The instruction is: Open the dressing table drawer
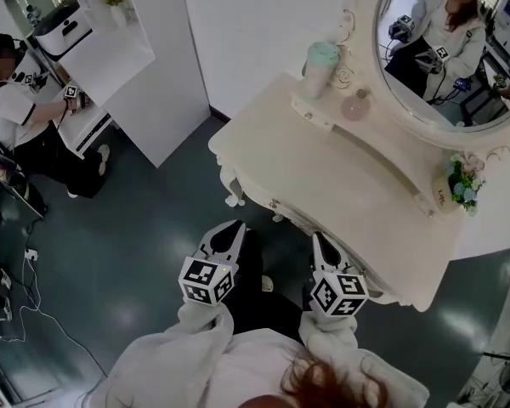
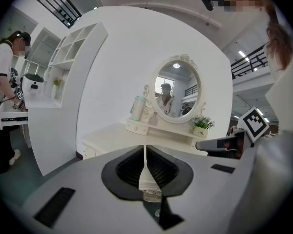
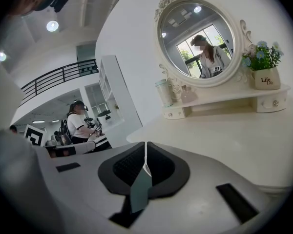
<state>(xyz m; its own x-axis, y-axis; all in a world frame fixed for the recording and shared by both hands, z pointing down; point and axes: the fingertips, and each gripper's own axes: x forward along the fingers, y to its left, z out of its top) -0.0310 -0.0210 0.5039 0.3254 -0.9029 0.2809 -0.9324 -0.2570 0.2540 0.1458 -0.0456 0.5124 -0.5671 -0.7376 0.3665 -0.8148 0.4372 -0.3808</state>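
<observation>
Our left gripper (image 1: 229, 236) and right gripper (image 1: 322, 248) sit lower centre before the bench (image 1: 340, 195), both jaws together, empty.

Dark grey-green glossy floor (image 1: 136, 228), light reflecting off it. Plain white wall (image 1: 255, 24) behind a cream dressing table (image 1: 340, 185) that stands against it. Tall white shelf unit (image 1: 153, 83) with open cubbies to the left, jutting out from the wall. Loose cables (image 1: 34, 300) on the floor at far left. Black balcony railing (image 3: 58, 77) higher up. Round ceiling lights (image 3: 52, 26), lit; room bright.
</observation>
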